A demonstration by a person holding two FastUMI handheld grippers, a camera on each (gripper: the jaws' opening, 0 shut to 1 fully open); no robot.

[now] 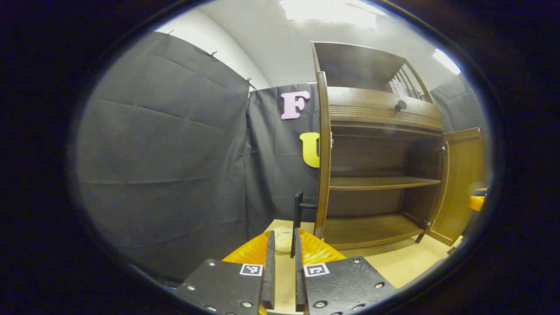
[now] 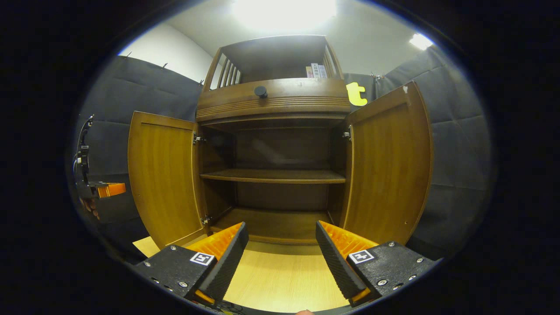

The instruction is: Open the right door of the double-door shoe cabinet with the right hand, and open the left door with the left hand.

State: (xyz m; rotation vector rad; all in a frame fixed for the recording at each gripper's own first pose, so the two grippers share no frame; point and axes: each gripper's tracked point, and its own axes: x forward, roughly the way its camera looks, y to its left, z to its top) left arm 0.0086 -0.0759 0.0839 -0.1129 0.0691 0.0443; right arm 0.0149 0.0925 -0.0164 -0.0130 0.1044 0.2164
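Wooden cabinet [image 2: 273, 100] doors are swung wide; the left gripper [image 1: 282, 245] is nearly closed beside the left door's handle [image 1: 299, 210], the right gripper [image 2: 282, 245] spread wide.

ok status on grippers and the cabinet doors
Left gripper near shut, holding nothing; right gripper open. Left door and right door both open. Nothing in the way.

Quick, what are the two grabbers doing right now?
Left gripper: nearly closed, gripping nothing.
Right gripper: open, empty.
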